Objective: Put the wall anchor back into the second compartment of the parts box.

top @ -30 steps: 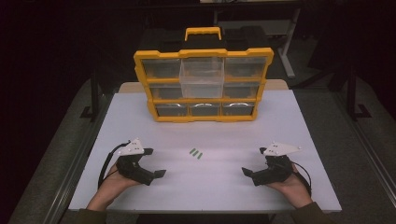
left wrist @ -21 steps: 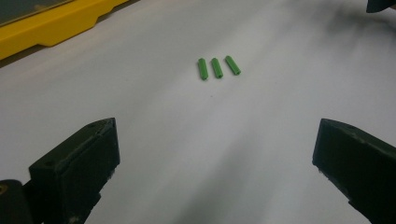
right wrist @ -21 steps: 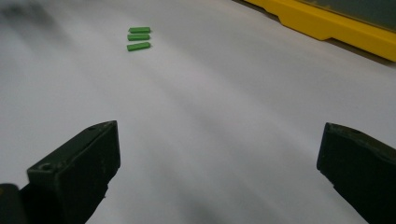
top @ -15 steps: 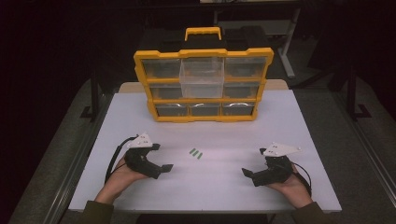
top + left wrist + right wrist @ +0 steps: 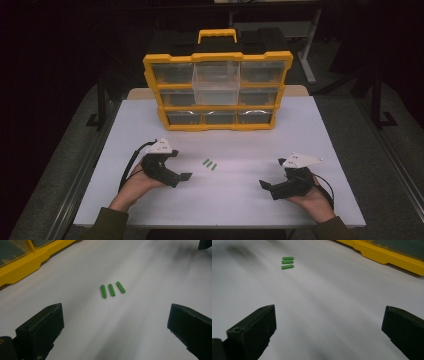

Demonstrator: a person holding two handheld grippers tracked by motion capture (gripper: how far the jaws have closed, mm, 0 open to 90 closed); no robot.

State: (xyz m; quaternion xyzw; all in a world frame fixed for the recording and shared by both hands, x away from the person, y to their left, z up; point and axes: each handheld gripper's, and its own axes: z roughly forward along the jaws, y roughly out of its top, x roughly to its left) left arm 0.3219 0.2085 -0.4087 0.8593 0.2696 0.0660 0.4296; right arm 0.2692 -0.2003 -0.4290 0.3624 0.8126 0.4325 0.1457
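Left gripper (image 5: 185, 176) sits lower left of centre in the high view, held in a hand (image 5: 136, 186), jaws spread wide with nothing between them; its tips point toward the middle of the white table (image 5: 240, 200). Three small green pegs (image 5: 209, 164) lie side by side just right of those tips, near but not touching. In the left gripper view the green pegs (image 5: 111, 290) sit a little above mid-frame, roughly parallel with slim gaps between them, ahead of the two black jaws at the lower corners. Right gripper (image 5: 265, 184) rests lower right in the high view, jaws likewise wide apart and empty, well apart from the pegs. In the right gripper view the pegs (image 5: 287, 262) show at upper left, stacked as three short bars. Yellow organiser case (image 5: 218, 90) stands upright at the far side of the table, top centre of the high view, with clear drawers; the middle upper drawer (image 5: 216, 82) seems to stick out toward the camera, though dim light makes that uncertain. Drawer contents too dark to tell.
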